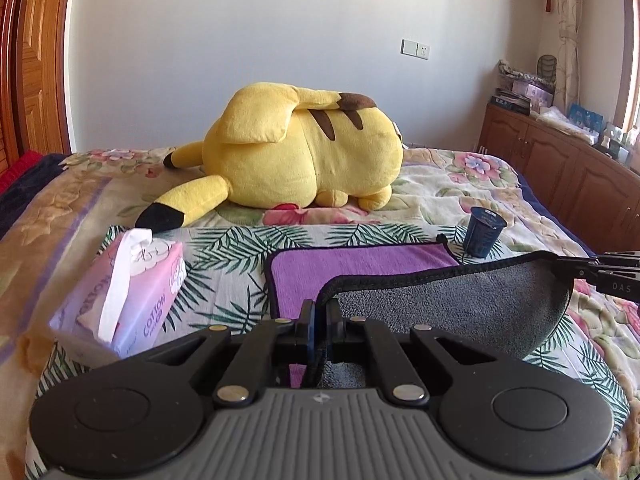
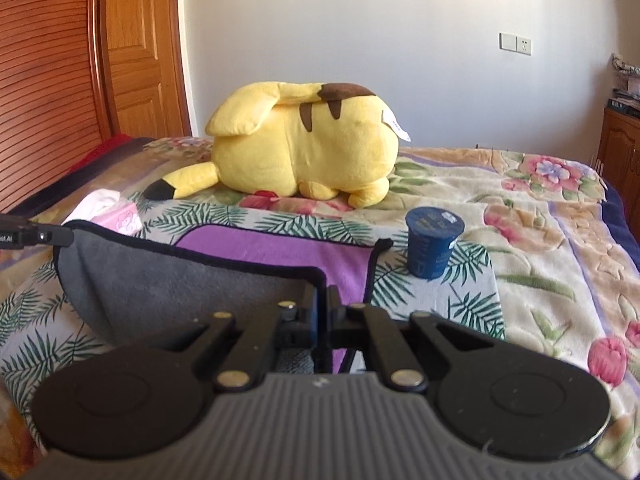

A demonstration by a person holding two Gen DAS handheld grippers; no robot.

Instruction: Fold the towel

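Note:
The towel is purple on one face point(image 1: 360, 276), grey on the other point(image 1: 452, 308), with a dark hem. Its far part lies flat on the bed; its near edge is lifted and hangs between both grippers, grey side towards me. My left gripper point(image 1: 321, 304) is shut on the near left corner. My right gripper point(image 2: 322, 292) is shut on the near right corner; it also shows at the right edge of the left wrist view point(image 1: 560, 262). The towel's purple face point(image 2: 280, 252) and grey face point(image 2: 180, 280) show in the right wrist view, with the left gripper point(image 2: 66, 235) at the left edge.
A dark blue cup point(image 1: 483, 237) point(image 2: 433, 242) stands just right of the towel's far corner. A pink tissue pack point(image 1: 132, 292) point(image 2: 116, 212) lies left of it. A big yellow plush toy point(image 1: 304, 156) lies beyond. Wooden cabinets point(image 1: 568, 168) stand right of the bed.

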